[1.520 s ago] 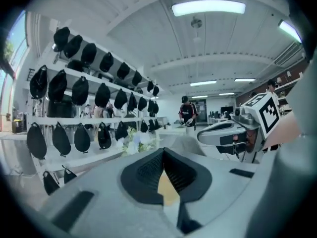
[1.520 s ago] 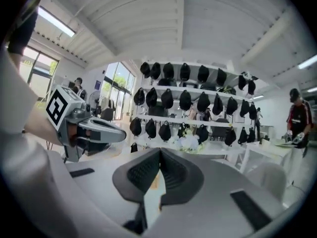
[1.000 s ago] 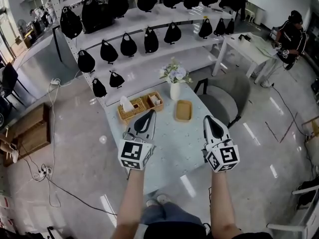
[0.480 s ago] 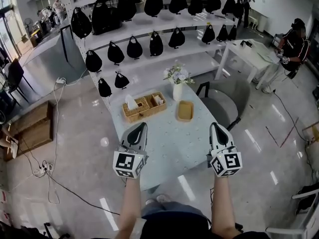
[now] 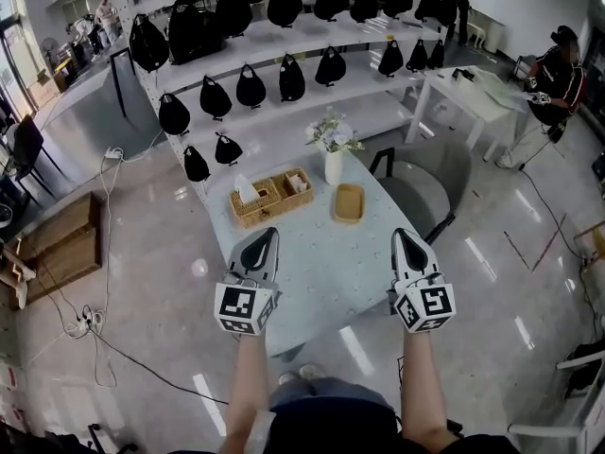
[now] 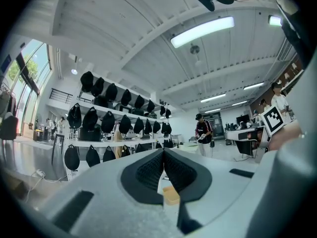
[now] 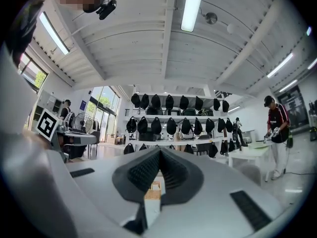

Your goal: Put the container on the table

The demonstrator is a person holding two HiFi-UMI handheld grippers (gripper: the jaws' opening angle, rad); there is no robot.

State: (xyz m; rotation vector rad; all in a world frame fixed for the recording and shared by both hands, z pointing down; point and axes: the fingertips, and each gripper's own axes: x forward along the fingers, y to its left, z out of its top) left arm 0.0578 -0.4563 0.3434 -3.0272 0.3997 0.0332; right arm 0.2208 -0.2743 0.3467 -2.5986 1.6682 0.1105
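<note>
So both grippers hover low in the middle of the head view, over the near end of the table (image 5: 321, 268). The left gripper (image 5: 270, 234) is clenched shut with nothing in it, and so is the right gripper (image 5: 398, 234). The yellow container (image 5: 348, 203) sits on the table at frame center. It's just below the flower vase (image 5: 333, 166), right of the wicker basket (image 5: 269, 197), and well apart from both grippers.
</note>
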